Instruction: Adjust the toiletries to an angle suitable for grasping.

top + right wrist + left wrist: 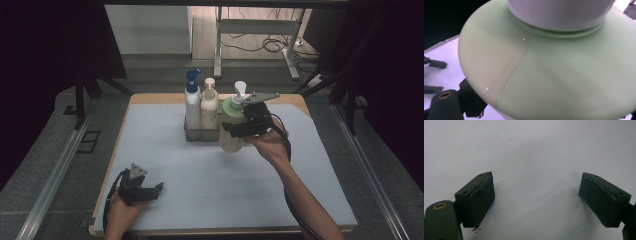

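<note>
High view: just right of centre, the right gripper (235, 131) is clamped around the pale green plastic pump bottle with a white dispenser head (230, 116), gripping its body below the shoulder. The bottle sits beside the clear plastic caddy (192, 134) that holds a white bottle with a blue pump (192, 102) and a cream bottle with a cream pump (209, 106). Whether its base rests on the light grey mat (200, 175) is hard to tell. It likely handles as a stiff, smooth, slippery and rather heavy thing if full; a grip across the wide body suits it. At lower left, the left gripper (157, 189) rests idle

Left gripper view: its jaws stand wide apart over bare mat, nothing between them

Right gripper view: the green shoulder and white collar loom close and blurred; the right jaw is cut off
</note>
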Demonstrator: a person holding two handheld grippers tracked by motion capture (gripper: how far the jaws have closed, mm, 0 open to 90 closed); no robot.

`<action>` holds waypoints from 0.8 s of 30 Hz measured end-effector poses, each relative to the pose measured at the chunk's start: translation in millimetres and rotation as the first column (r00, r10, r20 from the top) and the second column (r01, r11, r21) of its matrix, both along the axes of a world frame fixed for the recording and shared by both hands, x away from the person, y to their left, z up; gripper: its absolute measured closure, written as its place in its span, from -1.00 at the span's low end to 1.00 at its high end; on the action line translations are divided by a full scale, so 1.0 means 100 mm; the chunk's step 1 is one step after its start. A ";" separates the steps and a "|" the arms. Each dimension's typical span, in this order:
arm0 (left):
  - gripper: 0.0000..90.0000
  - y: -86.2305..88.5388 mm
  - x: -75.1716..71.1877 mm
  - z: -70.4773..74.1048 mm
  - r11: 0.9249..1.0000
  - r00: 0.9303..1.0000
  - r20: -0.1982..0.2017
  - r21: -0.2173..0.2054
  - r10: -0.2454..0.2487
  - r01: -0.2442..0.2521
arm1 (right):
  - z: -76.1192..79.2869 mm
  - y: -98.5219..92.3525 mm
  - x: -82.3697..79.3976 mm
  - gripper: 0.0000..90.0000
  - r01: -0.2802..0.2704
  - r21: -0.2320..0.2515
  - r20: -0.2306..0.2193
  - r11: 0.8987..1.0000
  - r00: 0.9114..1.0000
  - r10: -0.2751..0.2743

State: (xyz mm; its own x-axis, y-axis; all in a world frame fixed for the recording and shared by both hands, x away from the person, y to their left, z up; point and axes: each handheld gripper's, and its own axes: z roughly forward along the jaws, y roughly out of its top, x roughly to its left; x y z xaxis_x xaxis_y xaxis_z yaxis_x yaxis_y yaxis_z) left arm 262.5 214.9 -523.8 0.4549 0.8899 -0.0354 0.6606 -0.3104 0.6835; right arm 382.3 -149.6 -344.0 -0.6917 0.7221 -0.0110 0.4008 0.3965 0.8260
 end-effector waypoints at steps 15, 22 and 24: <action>-0.70 0.00 0.00 0.00 1.000 1.000 0.000 -0.001 0.001 -0.001 | 0.07 0.00 0.29 -0.72 0.063 0.012 0.014 0.998 0.998 -0.063; -0.70 0.00 0.00 0.00 1.000 1.000 0.000 -0.001 0.001 -0.001 | 0.06 0.04 0.43 -0.72 0.083 0.016 0.012 0.996 0.996 -0.083; -0.70 0.00 0.00 0.00 1.000 1.000 0.000 -0.001 0.002 -0.002 | 0.07 0.05 0.46 -0.72 0.087 0.015 0.013 0.996 0.996 -0.087</action>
State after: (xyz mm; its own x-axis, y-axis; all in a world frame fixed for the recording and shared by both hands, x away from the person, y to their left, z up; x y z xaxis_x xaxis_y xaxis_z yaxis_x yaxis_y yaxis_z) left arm 262.5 215.1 -523.8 0.4534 0.8905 -0.0365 0.6608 -0.3084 0.6842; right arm 428.8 -145.1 -337.3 -0.6260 0.7797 -0.0094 0.4220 0.3490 0.8367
